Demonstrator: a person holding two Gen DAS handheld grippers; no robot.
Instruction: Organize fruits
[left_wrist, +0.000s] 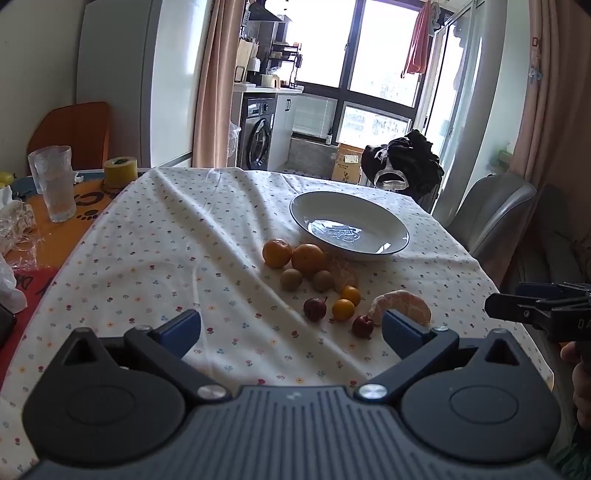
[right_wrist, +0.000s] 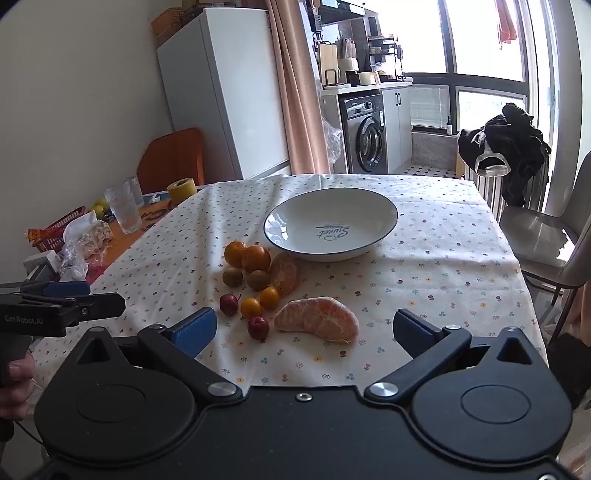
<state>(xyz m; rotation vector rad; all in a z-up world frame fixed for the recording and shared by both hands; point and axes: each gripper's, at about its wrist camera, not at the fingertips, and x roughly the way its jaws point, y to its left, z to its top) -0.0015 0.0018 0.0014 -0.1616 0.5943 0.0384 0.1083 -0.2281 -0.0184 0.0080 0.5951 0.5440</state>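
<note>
An empty white bowl (left_wrist: 349, 223) (right_wrist: 330, 223) with a dark rim stands on the flowered tablecloth. In front of it lie two mandarins (left_wrist: 291, 254) (right_wrist: 247, 255), two brown kiwis (left_wrist: 306, 280) (right_wrist: 245, 278), two small yellow kumquats (left_wrist: 346, 302) (right_wrist: 260, 302), two dark red berries (left_wrist: 315, 308) (right_wrist: 229, 304) and two peeled mandarin pieces (left_wrist: 402, 304) (right_wrist: 319, 319). My left gripper (left_wrist: 291, 328) hovers open over the cloth, near the fruit. My right gripper (right_wrist: 304, 330) is open too, the larger peeled piece lying just ahead between its fingers. Each gripper shows at the edge of the other's view.
At the left are drinking glasses (left_wrist: 55, 182) (right_wrist: 123, 208), a yellow tape roll (left_wrist: 120, 171) (right_wrist: 181, 189) and crinkled wrappers (right_wrist: 83, 240) on an orange mat. A grey chair (left_wrist: 487, 212) (right_wrist: 546, 236) stands by the table's right side. The table edge runs close on the right.
</note>
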